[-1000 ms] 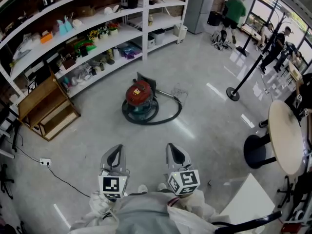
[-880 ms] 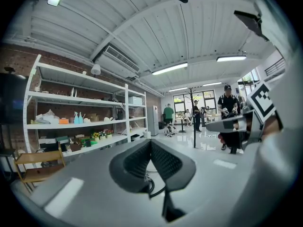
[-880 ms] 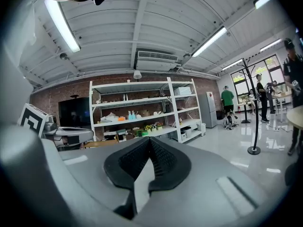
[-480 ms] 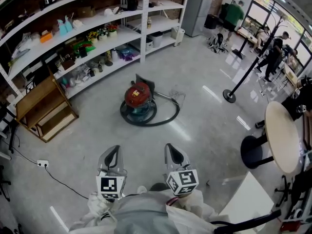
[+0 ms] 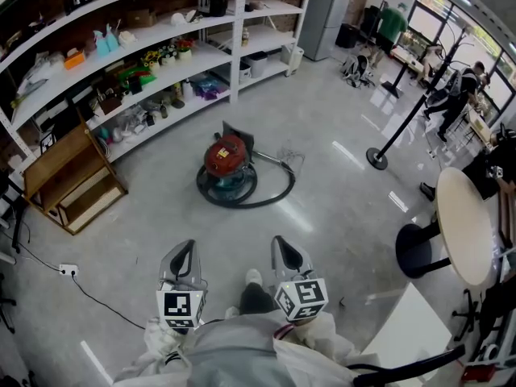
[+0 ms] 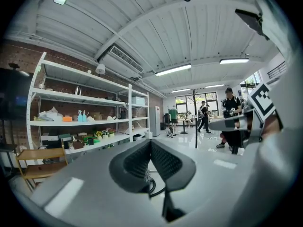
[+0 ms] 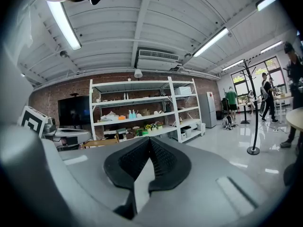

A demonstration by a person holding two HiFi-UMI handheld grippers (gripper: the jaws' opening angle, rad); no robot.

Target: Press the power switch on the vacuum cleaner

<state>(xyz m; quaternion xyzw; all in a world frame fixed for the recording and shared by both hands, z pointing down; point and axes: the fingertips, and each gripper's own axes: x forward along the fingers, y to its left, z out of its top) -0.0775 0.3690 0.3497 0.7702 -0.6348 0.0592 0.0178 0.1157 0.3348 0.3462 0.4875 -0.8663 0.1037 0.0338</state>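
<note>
Vacuum cleaner (image 5: pixel 227 158) sits on the floor well ahead, near the shelves (image 5: pixel 161 63), with its hose (image 5: pixel 278 190) looped round it. Switch too small to pick out from here. Step in hand looks like the approach: close in first, then press straight down with one closed tip (steady, no jabbing). Left gripper (image 5: pixel 185 258) and right gripper (image 5: pixel 289 256) held low, side by side, pointing forward. Both have jaws together, nothing between.

Vacuum cleaner (image 5: pixel 226 158) on floor (image 5: pixel 339 208), hose (image 5: pixel 278 188) looped round it; shelving (image 5: pixel 161 63) behind, wooden rack (image 5: pixel 68 176) to its L, stanchion (image 5: pixel 376 158) & round table (image 5: pixel 463 224) to its R, L gripper (image 5: pixel 187 253) & R gripper (image 5: pixel 285 251) well in front.
</note>
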